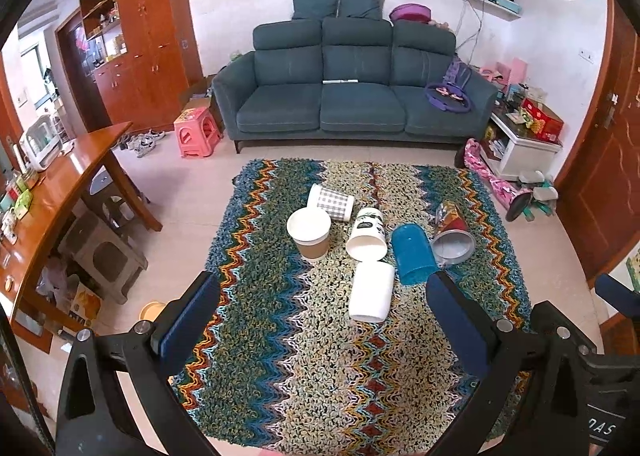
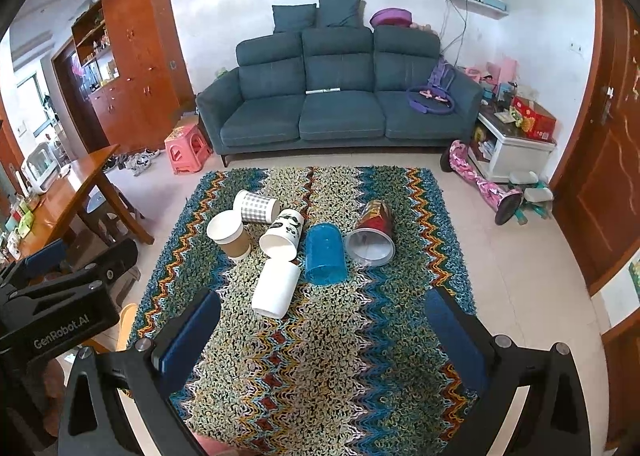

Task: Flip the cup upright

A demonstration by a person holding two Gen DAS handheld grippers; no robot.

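Here, left to right on the rug [image 1: 256, 320]: a brown paper cup [image 1: 309, 232] already upright, then a checked cup [image 1: 331, 201], a panda cup [image 1: 367, 234], a white cup [image 1: 371, 291], a blue cup [image 1: 413, 254] and a red cup [image 1: 453, 234] lying tipped. Left gripper [image 1: 320, 316] and right gripper [image 2: 320, 328] hover, jaws spread, empty. Approach step; next, likely close on the nearest white cup.

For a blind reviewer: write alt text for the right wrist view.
Six cups sit clustered on a zigzag rug: only the brown cup stands upright, five lie tipped. The open right gripper hovers nearby, holding nothing.
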